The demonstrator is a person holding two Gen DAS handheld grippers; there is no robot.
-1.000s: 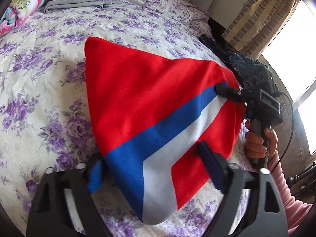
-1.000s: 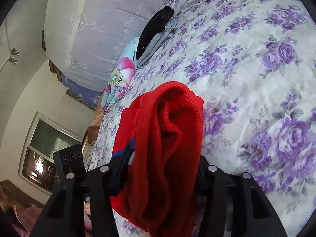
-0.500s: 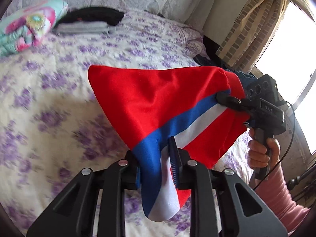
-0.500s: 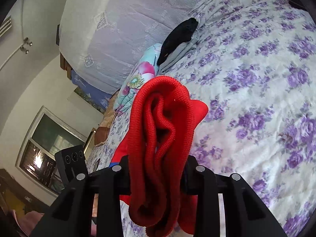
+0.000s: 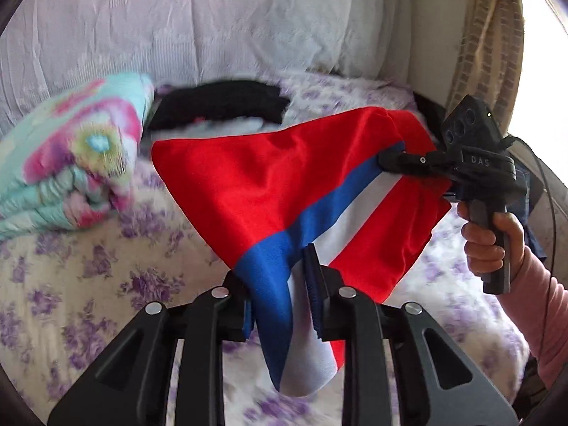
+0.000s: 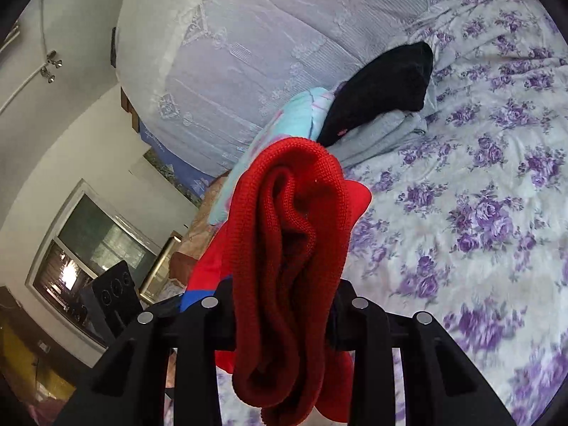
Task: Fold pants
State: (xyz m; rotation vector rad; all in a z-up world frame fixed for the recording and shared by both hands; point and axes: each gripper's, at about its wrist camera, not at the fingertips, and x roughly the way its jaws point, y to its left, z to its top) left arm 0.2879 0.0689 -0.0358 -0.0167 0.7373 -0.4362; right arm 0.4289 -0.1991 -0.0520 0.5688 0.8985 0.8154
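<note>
The left gripper (image 5: 280, 284) pinches the blue and white stripe of the red pants (image 5: 269, 184). The right gripper (image 6: 284, 305) squeezes the bunched red waistband. The pants hang in the air above the flowery bed (image 6: 497, 177), near a black pile (image 5: 220, 103) and a bright blanket (image 5: 71, 156)

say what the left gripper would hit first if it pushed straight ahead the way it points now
The left gripper is shut on the red pants, so only they lie directly ahead; beyond, probably the black clothes, though depth is unclear.
</note>
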